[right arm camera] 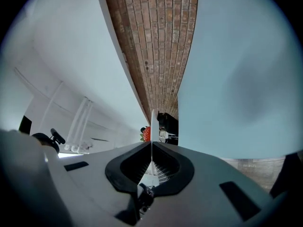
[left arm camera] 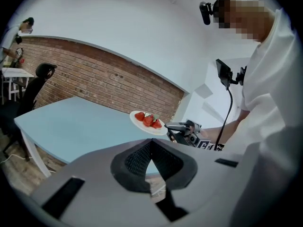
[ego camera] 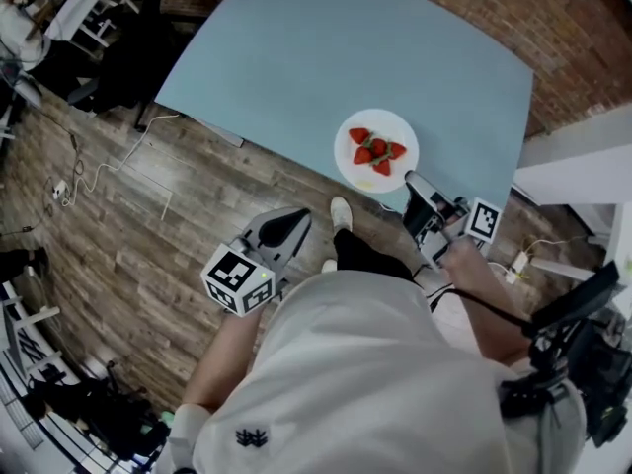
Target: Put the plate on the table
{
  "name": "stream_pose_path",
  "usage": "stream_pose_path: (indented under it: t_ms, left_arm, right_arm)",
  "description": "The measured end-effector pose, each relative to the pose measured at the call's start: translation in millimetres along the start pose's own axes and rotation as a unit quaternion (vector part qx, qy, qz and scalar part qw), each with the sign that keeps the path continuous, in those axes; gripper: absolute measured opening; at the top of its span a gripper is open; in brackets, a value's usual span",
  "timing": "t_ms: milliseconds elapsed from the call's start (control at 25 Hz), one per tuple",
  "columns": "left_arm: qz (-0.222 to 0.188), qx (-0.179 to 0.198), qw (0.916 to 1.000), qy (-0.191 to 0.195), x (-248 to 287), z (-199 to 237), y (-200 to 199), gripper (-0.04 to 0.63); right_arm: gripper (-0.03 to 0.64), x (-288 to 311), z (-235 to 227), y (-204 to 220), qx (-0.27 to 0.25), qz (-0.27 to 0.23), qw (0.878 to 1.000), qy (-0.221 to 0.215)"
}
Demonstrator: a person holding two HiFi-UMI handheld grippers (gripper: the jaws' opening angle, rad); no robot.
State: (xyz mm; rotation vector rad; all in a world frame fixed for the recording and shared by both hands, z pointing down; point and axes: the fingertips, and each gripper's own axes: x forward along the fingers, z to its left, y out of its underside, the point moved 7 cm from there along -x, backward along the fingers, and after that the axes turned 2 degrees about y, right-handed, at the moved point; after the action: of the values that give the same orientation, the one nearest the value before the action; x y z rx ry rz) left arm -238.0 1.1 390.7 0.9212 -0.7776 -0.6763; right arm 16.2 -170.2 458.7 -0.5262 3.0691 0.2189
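Note:
A white plate (ego camera: 376, 152) with several strawberries (ego camera: 377, 151) is over the near right part of the light blue table (ego camera: 296, 57). My right gripper (ego camera: 415, 181) is shut on the plate's near rim. In the right gripper view the plate (right arm camera: 152, 126) shows edge-on between the closed jaws of that gripper (right arm camera: 151, 148), with a strawberry (right arm camera: 146, 134) beside it. The left gripper view shows the plate (left arm camera: 142, 123) held level at the table's (left arm camera: 71, 122) edge; I cannot tell if it touches. My left gripper (ego camera: 294, 220) hangs below the table edge, shut and empty (left arm camera: 151, 143).
A brick wall (ego camera: 474, 8) runs behind the table. Wooden floor (ego camera: 148, 225) with loose cables (ego camera: 99, 171) lies to the left. A dark chair (left arm camera: 40, 77) and white shelving stand at the far left. A white ledge (ego camera: 573, 166) is to the right.

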Motion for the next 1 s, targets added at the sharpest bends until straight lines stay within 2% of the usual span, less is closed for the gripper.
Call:
stream_pose_path:
  t_ms: [160, 440, 760, 1000]
  left_arm:
    - [0.012, 0.006, 0.9998, -0.016, 27, 30, -30, 0.0]
    - [0.022, 0.002, 0.9994, -0.024, 72, 71, -78, 0.0]
    - [0.043, 0.006, 0.9984, -0.037, 95, 93, -92, 0.0]
    - [0.046, 0.006, 0.9978, -0.048, 105, 103, -109, 0.0]
  right_arm:
    - [0.015, 30, -25, -48, 0.006, 0.0, 1.0, 0.005]
    - [0.015, 74, -80, -135, 0.015, -0.02, 0.999, 0.041]
    - [0.015, 96, -158, -189, 0.033, -0.044, 0.994, 0.095]
    - [0.015, 115, -195, -216, 0.044, -0.06, 0.989, 0.127]
